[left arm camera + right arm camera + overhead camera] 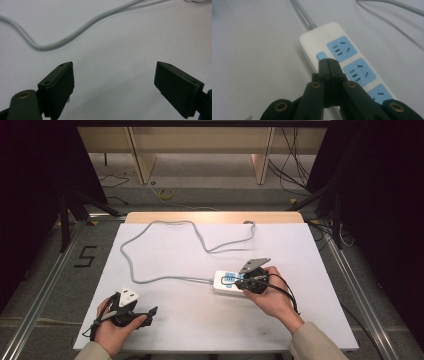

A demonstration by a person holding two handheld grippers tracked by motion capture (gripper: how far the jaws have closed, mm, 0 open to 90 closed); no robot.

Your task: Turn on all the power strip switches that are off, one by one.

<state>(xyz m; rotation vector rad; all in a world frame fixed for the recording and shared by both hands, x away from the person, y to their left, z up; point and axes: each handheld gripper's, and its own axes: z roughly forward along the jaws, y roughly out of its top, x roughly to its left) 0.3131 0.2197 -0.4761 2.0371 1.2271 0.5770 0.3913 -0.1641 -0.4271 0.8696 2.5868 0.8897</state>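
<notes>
On the white table (200,320), a white plastic power strip (312,42) with blue sockets lies right of centre. My right tongs (328,62), closed, touch its small blue switch (321,55); pressing seems next. Left tongs (113,82) gape, empty.

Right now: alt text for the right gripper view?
Right gripper, jaws shut, tip at the small blue switch of a white power strip with blue sockets, lying on a white table; its grey cord runs away.

I'm holding left gripper (113,82) low, jaws spread wide; right gripper (328,62) reaching forward, jaws pressed together.
</notes>
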